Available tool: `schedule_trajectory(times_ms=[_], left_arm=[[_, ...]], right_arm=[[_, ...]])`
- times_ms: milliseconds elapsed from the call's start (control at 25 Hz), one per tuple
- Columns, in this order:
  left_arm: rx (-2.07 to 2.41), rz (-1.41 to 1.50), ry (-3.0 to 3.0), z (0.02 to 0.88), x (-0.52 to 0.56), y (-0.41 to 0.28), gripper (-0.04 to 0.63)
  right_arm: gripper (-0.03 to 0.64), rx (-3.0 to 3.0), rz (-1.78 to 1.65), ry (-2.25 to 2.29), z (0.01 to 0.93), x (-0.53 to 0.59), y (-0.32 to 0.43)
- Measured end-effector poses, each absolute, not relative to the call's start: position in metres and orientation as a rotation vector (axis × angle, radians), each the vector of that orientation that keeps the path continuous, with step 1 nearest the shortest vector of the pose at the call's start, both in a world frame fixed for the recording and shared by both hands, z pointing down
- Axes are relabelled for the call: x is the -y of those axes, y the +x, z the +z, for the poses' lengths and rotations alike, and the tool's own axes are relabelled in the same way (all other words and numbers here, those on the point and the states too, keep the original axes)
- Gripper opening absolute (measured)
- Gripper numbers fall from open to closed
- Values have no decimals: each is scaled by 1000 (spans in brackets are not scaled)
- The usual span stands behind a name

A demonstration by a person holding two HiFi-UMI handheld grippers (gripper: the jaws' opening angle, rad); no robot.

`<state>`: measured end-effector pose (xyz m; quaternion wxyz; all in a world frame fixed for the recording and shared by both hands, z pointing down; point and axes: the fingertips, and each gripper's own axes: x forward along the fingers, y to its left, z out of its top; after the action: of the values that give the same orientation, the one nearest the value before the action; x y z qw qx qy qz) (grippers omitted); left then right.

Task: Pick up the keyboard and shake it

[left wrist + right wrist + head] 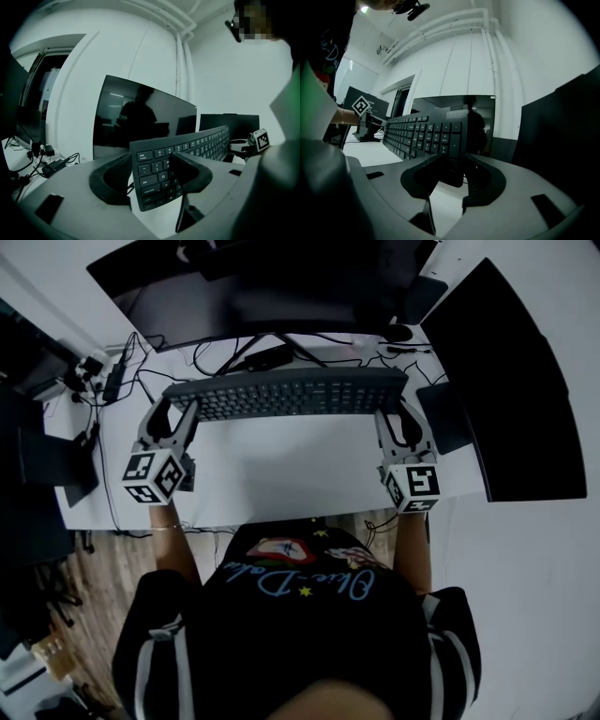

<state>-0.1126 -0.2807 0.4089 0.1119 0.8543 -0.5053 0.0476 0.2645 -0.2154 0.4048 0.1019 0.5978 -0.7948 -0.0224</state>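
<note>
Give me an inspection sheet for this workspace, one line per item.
Surface: white desk, no damage seen.
Job's things: keyboard, lifted off the desk, held by both ends.
Clutter: dark flat pad at the desk's right.
Grippers: left gripper shut on the keyboard's left end; right gripper shut on its right end.
Cables: loose cables at the desk's back left, more under the monitor.
Surroundings: monitor behind the keyboard, second dark screen at the right, wooden floor at the left.
</note>
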Motion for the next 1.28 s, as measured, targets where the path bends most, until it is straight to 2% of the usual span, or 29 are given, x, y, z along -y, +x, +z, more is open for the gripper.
schedule_trajectory(times_ms=[760, 1280], left_arm=[[1531, -25, 2545, 361, 277, -121, 249], [1532, -15, 2554, 353, 274, -121, 247]], right_arm=[[130, 2330, -529, 1757, 332, 215, 253], [130, 2253, -751, 1724, 304, 209, 247]])
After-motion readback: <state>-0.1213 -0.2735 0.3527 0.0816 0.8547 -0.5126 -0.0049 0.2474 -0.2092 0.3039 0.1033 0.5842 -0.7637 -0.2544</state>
